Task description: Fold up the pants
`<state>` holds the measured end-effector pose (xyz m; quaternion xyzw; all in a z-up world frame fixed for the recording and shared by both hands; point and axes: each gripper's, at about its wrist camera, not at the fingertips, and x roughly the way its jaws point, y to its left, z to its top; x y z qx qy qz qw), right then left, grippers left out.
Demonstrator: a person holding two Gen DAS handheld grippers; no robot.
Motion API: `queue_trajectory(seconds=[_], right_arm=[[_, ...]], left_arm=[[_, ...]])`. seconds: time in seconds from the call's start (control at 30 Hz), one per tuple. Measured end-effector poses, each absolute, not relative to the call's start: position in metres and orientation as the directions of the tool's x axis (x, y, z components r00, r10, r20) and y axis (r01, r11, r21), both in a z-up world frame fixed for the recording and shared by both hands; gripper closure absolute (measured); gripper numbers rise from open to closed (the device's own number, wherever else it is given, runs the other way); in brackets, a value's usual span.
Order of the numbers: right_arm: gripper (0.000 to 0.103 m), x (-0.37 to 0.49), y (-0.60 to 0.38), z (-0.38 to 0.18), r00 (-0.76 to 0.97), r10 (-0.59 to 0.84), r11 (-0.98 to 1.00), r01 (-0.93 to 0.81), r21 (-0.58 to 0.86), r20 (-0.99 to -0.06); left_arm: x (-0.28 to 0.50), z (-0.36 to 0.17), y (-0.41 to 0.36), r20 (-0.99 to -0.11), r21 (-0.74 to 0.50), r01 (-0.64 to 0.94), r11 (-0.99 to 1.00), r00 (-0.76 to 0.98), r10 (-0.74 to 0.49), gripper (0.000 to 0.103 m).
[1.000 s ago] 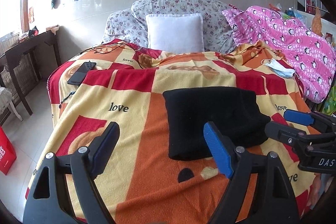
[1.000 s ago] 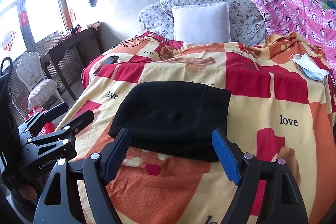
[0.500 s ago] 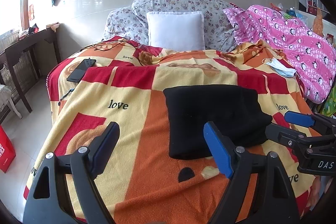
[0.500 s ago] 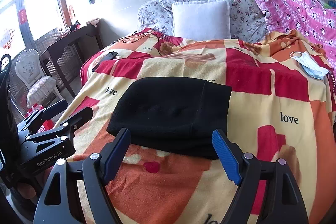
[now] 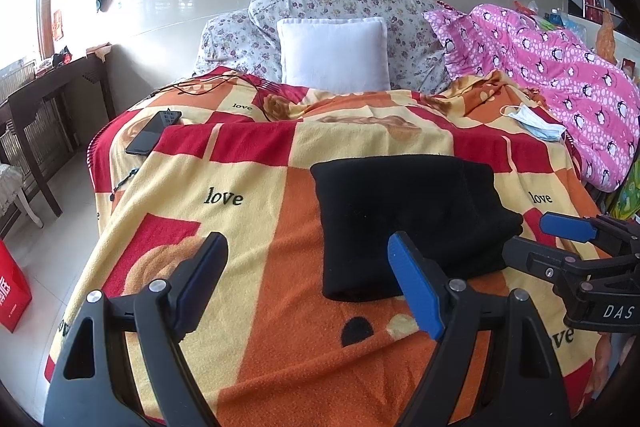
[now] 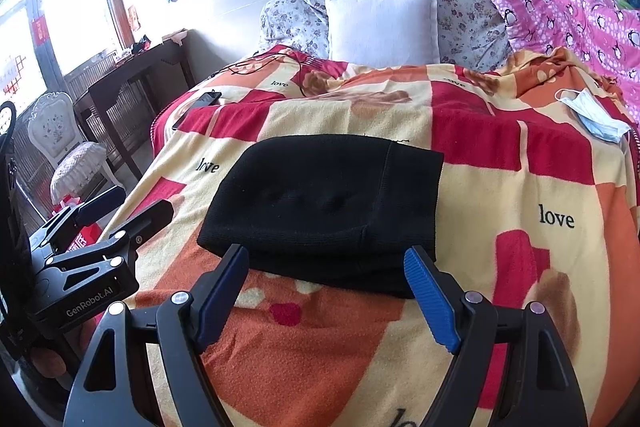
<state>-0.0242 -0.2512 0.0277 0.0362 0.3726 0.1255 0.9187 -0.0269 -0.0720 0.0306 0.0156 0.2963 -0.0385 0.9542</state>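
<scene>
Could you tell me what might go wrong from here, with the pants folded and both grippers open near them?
1. The folded black pants lie close to the near edge of the blanket; a nudge from the right gripper might loosen the stacked layers.
2. The left gripper is beside the pants' left edge; a sweep there might catch the fold.

Bed (image 5: pixel 248 219): covered by checked "love" blanket (image 5: pixel 280 307).
Centre: folded black pants (image 5: pixel 408 219).
Left edge: phone (image 5: pixel 154 133), cables (image 5: pixel 208 85).
Right: face mask (image 5: pixel 536 123), pink quilt (image 5: pixel 560 83).
Head: white pillow (image 5: pixel 334 55).
</scene>
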Motion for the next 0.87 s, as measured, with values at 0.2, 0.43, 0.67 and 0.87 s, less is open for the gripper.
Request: queue_trajectory(seconds=[0.2, 0.43, 0.67, 0.87], right_arm=[[0.021, -0.0219, -0.2528, 0.0250, 0.685, 0.257, 0.966, -0.201, 0.162, -0.682], [0.021, -0.0207, -0.2516, 0.0228, 0.680, 0.261, 0.965, -0.207, 0.162, -0.685], [0.021, -0.0192, -0.2541, 0.0217, 0.676, 0.259, 0.965, -0.205, 0.161, -0.690], [0.021, -0.0180, -0.2600, 0.0220, 0.679, 0.252, 0.967, -0.194, 0.162, -0.689]], left_arm=[[-0.0268, 0.0303, -0.0731, -0.565, 0.006, 0.083, 0.997, 0.823, -0.065, 0.020], [-0.0246, 0.0293, -0.0719, -0.575, -0.011, 0.082, 0.997, 0.815, -0.073, 0.020], [-0.0242, 0.0293, -0.0720, -0.568, -0.011, 0.097, 0.995, 0.819, -0.086, 0.020], [-0.0257, 0.0321, -0.0749, -0.554, 0.003, 0.103, 0.995, 0.828, -0.084, 0.020]])
